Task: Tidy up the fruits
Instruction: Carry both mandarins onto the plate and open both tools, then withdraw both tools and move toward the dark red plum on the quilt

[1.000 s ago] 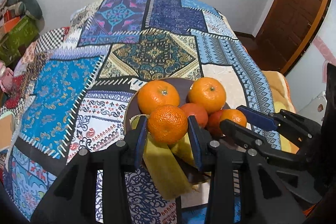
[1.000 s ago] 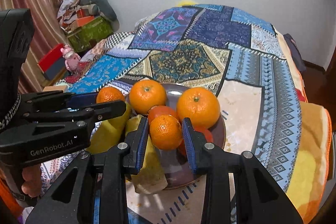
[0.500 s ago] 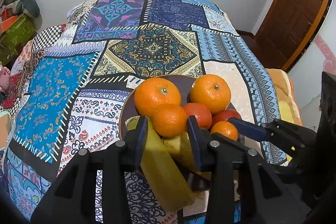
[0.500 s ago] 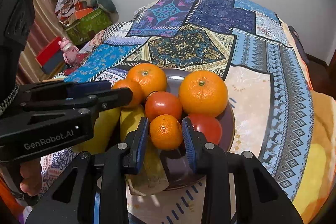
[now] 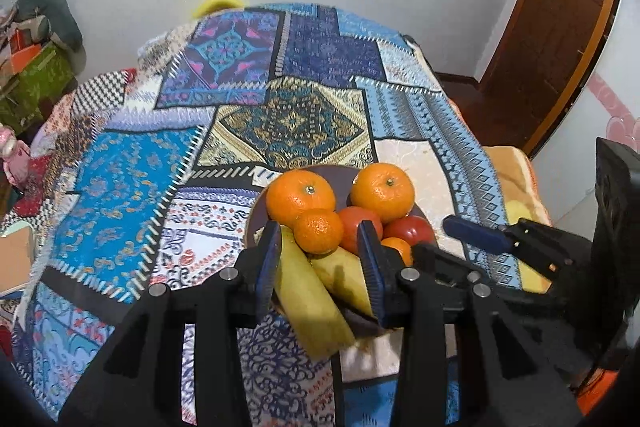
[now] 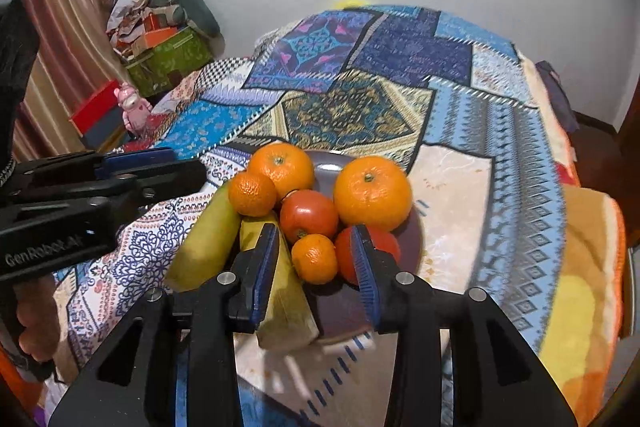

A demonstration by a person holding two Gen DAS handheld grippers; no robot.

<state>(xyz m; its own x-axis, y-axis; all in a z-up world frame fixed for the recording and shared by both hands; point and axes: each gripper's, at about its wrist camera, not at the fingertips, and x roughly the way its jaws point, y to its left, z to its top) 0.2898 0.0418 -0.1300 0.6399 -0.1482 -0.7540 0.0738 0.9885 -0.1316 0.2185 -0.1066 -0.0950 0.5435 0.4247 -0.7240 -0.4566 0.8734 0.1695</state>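
The right gripper (image 6: 316,267) hangs over the near edge of the dark plate (image 6: 410,239), its jaws opening; the small mandarin (image 6: 315,258) sits between the blue pads with a gap on both sides, resting on the plate rather than pinched. The left gripper (image 5: 320,263) points at the same plate from the other side, jaws parted and empty: a second small mandarin (image 5: 319,231) lies just beyond its fingertips, free of both pads, on top of two bananas (image 5: 312,303) that stick out over the plate's near rim.

On the plate, behind the small mandarins, two large oranges (image 6: 373,191) stand at the far side, left and right. Between them and the near rim lie two red tomatoes (image 6: 309,215), one in the middle of the plate, the other at its right, partly hidden by the right gripper's right finger.

The plate rests on a patchwork cloth (image 6: 360,107) of blue, gold and white panels that covers the whole table. Far to the left of the plate, beyond the table, a green box (image 6: 172,61) and a pink toy (image 6: 134,107) sit by a curtain.
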